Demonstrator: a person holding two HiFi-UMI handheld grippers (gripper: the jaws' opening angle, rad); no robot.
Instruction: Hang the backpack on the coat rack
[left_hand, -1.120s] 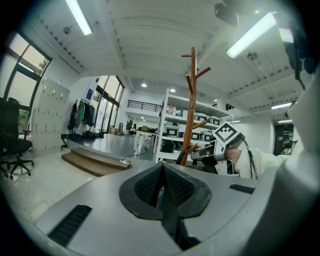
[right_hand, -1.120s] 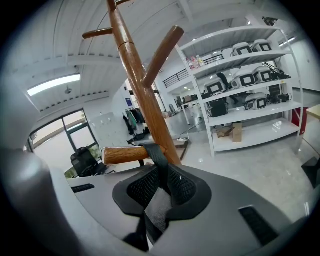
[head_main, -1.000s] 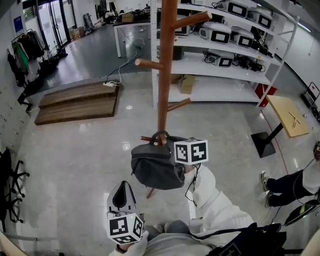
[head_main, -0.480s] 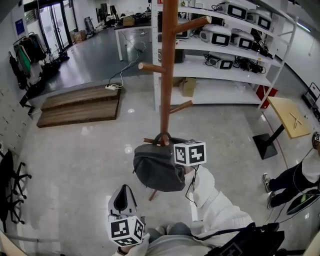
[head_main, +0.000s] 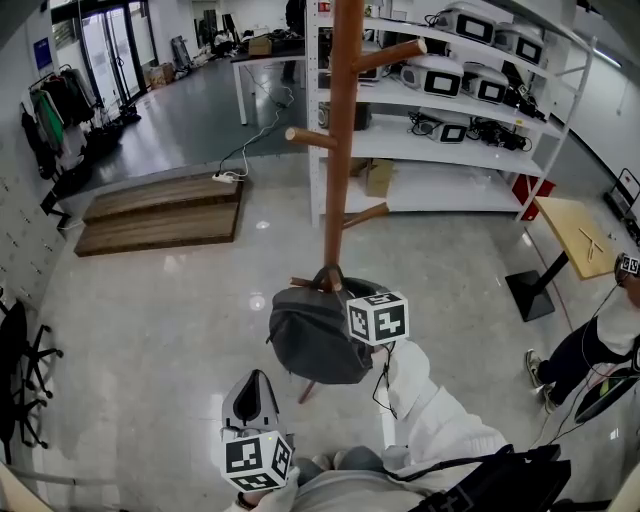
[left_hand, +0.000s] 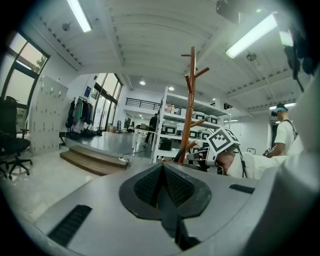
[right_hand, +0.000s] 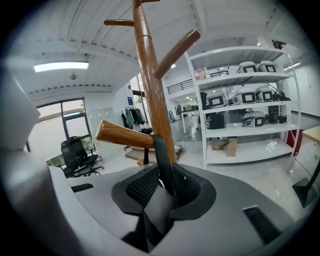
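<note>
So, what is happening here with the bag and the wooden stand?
A person is hanging a grey backpack on a wooden coat rack. Its strap is looped over a low peg and runs between the jaws of the right gripper, which are opening now. The backpack hangs beside the pole. The left gripper has its jaws together with nothing in them, and is held low, away from the coat rack.

No legible text, brands or nos. anywhere. White cubes w/ black square-block patterns (head_main: 377, 319) (head_main: 256, 460) show no letters. Small blue wall sign (head_main: 37, 50) nr glass doors: too small to read.
</note>
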